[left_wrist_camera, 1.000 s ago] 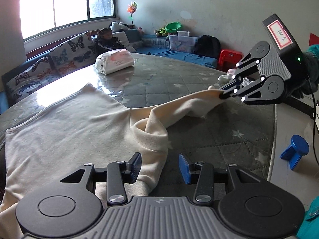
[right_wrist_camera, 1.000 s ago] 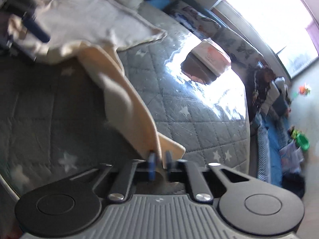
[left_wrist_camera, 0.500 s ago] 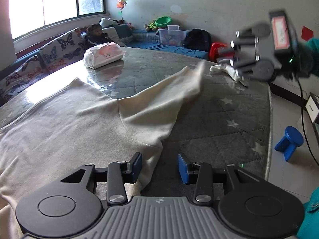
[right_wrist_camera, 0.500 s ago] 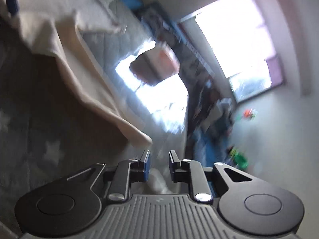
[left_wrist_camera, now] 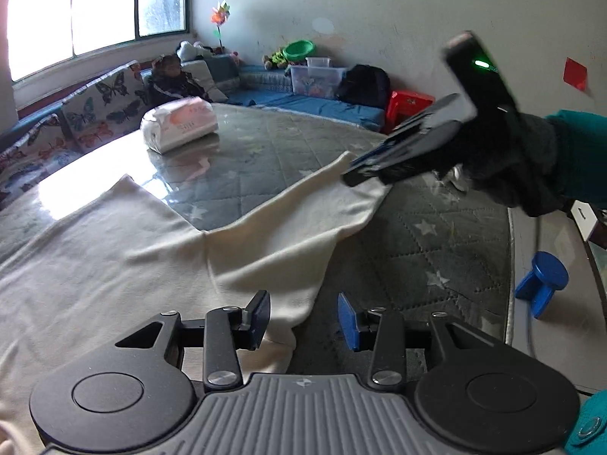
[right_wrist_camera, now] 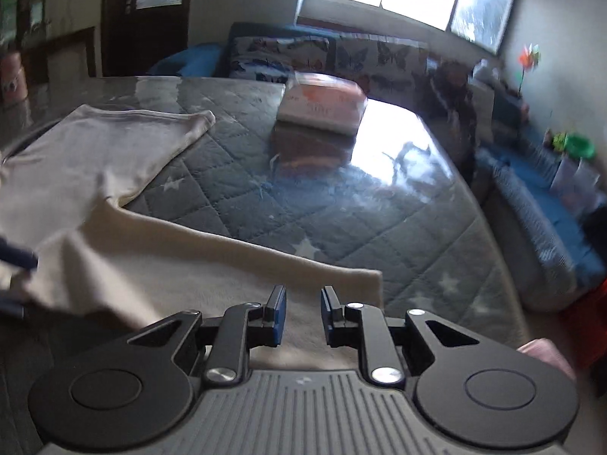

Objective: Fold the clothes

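Cream long-sleeved fabric garment (left_wrist_camera: 114, 250) lay spread flat on the round table with the grey quilted star-print cover under a glossy clear sheet (left_wrist_camera: 417, 258). One sleeve (left_wrist_camera: 303, 208) stretched out across the table toward the far-right side.

Left gripper (left_wrist_camera: 303, 318): blue-padded fingers (left_wrist_camera: 260, 316) spread apart, nothing between them. It sat over the garment's near edge, where the sleeve meets the body; left finger over cloth, right finger over bare cover. Contact with the cloth couldn't be determined.

Right gripper (right_wrist_camera: 302, 316): fingers parted with a clear gap, nothing pinched. It sat over the sleeve's cuff end (right_wrist_camera: 341, 284), cloth lying flat below it. In the left wrist view the right gripper was motion-blurred at the cuff, held by a dark-gloved hand (left_wrist_camera: 531, 167) with a teal sleeve behind it; finger gap unreadable there.

White and pink plastic-wrapped pack (left_wrist_camera: 178, 123) sat on the far side of the table, well apart from the garment. Blue plastic stool (left_wrist_camera: 540, 282) stood on the floor right of the table.
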